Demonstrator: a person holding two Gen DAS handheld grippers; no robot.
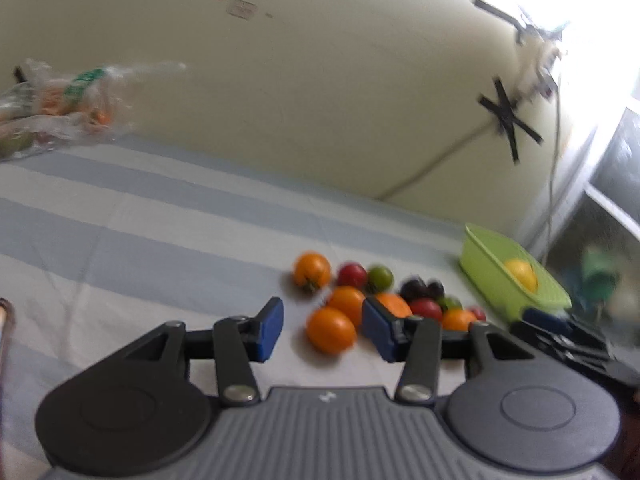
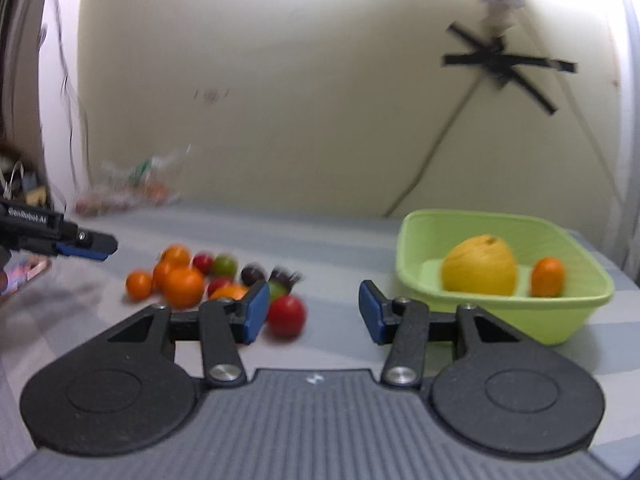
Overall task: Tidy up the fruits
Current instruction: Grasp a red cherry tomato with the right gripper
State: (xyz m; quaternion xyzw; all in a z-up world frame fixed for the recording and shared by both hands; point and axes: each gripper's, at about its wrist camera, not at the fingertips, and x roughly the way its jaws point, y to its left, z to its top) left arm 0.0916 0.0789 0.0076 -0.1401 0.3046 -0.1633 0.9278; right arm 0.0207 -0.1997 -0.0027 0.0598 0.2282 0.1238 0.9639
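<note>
Several small tomatoes, orange, red, green and dark, lie in a cluster (image 1: 376, 296) on the striped cloth; the cluster also shows in the right wrist view (image 2: 208, 280). A lime green basket (image 2: 560, 312) holds a big yellow fruit (image 2: 478, 266) and a small orange one (image 2: 547, 277); it also shows in the left wrist view (image 1: 484, 264). My left gripper (image 1: 323, 330) is open, above the cloth, with an orange tomato (image 1: 331, 330) just beyond its fingers. My right gripper (image 2: 310, 312) is open and empty, between a red tomato (image 2: 286, 316) and the basket.
A clear plastic bag of produce (image 1: 52, 108) lies at the back left by the cream wall. Black tape crosses (image 2: 504, 60) and cables are on the wall. The other gripper shows at the right edge in the left wrist view (image 1: 568, 336) and at the left edge in the right wrist view (image 2: 60, 240).
</note>
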